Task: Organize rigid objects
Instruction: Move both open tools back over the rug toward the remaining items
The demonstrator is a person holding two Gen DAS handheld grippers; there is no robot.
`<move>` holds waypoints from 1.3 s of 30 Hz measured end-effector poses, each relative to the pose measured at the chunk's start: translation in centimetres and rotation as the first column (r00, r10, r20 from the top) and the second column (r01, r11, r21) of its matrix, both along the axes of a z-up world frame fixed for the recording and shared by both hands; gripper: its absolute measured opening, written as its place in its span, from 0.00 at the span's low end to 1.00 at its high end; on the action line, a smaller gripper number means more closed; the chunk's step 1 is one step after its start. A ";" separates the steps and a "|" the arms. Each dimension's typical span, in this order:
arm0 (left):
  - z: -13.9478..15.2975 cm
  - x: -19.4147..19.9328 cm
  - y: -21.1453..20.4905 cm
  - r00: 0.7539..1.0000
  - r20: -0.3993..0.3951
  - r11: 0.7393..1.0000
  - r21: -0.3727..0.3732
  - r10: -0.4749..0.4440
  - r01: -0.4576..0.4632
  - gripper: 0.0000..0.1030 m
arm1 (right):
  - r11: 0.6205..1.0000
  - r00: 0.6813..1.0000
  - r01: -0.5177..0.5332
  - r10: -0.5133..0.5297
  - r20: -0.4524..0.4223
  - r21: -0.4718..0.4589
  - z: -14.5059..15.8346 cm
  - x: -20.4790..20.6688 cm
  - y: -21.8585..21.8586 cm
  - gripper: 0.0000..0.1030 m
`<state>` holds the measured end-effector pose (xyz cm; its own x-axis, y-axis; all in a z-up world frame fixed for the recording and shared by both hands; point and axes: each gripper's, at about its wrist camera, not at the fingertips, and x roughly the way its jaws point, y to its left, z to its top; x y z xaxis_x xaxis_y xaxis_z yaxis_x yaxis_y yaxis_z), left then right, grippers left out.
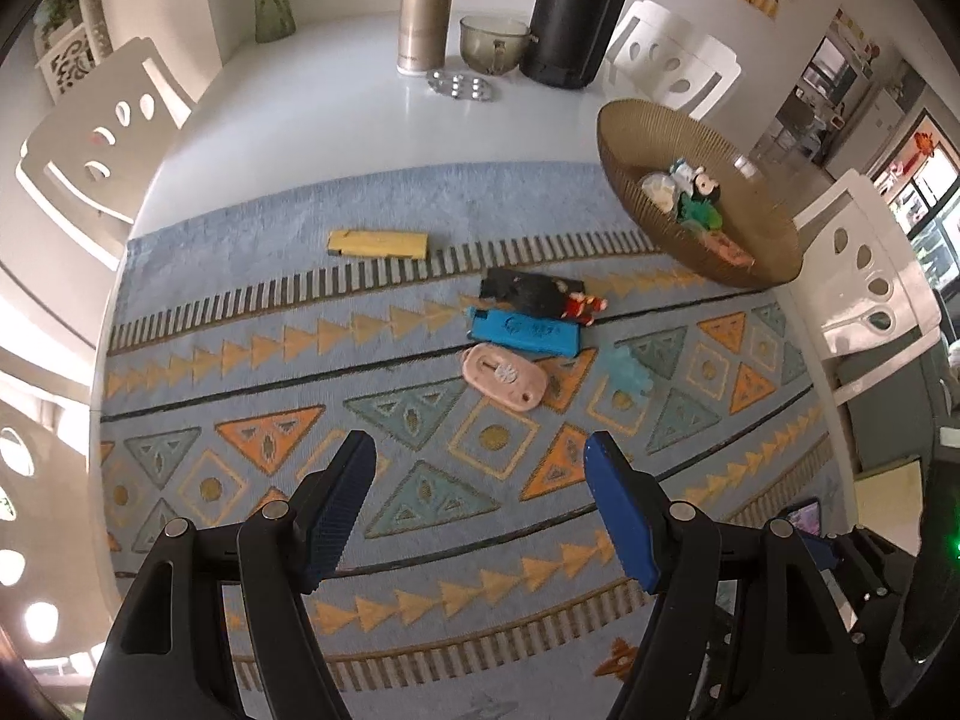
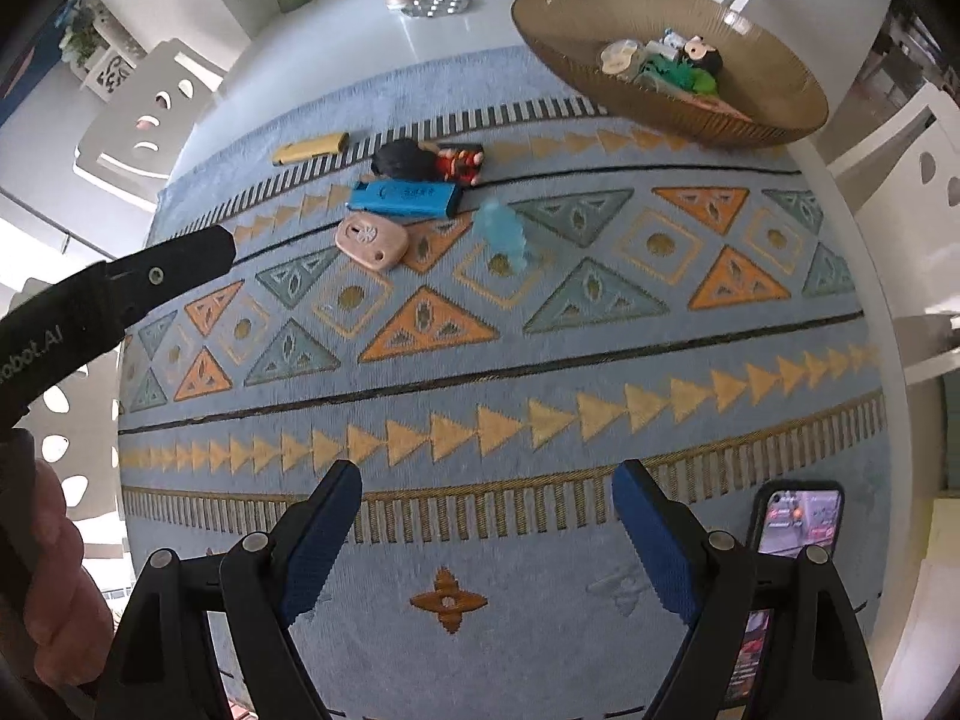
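On the patterned blue mat lie a yellow block [image 1: 378, 243] [image 2: 311, 147], a black piece with a small red figure [image 1: 540, 291] [image 2: 429, 162], a blue box [image 1: 525, 331] [image 2: 405, 197], a pink oval case [image 1: 504, 376] [image 2: 372, 240] and a pale blue translucent piece [image 1: 624, 367] [image 2: 504, 228]. A brown bowl [image 1: 654, 138] [image 2: 780, 102] at the back right holds several small toys. My left gripper [image 1: 480, 468] is open and empty, short of the pink case. My right gripper [image 2: 486, 492] is open and empty, well in front of the objects.
A thermos [image 1: 422, 12], glass cup [image 1: 493, 43], black cylinder [image 1: 576, 12] and small round tray [image 1: 462, 86] stand on the white table at the back. A phone [image 2: 795, 519] lies near my right gripper. White chairs [image 1: 96, 144] surround the table. The left gripper's body [image 2: 108, 300] reaches in from the left.
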<state>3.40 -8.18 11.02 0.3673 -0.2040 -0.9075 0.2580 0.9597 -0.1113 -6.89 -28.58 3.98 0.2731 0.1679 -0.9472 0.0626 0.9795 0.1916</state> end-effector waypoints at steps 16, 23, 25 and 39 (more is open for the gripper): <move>-4.4 2.1 0.8 0.997 -0.069 0.996 0.074 -0.046 0.051 0.68 | 0.998 0.998 0.062 -0.063 -0.025 -0.031 -0.8 1.0 0.9 0.82; -6.6 2.9 -0.4 0.989 -0.111 0.991 0.076 -0.098 0.106 0.68 | 0.991 0.991 0.125 -0.127 -0.050 -0.040 -2.2 2.5 -1.4 0.82; -7.0 3.0 -0.8 0.988 -0.109 0.989 0.085 -0.107 0.117 0.68 | 0.988 0.986 0.148 -0.150 -0.067 -0.034 -2.7 3.0 -2.2 0.82; -8.0 4.2 -1.5 0.982 -0.105 0.979 0.111 -0.159 0.171 0.68 | 0.991 0.988 0.126 -0.129 -0.086 -0.038 -3.8 4.6 -0.6 0.82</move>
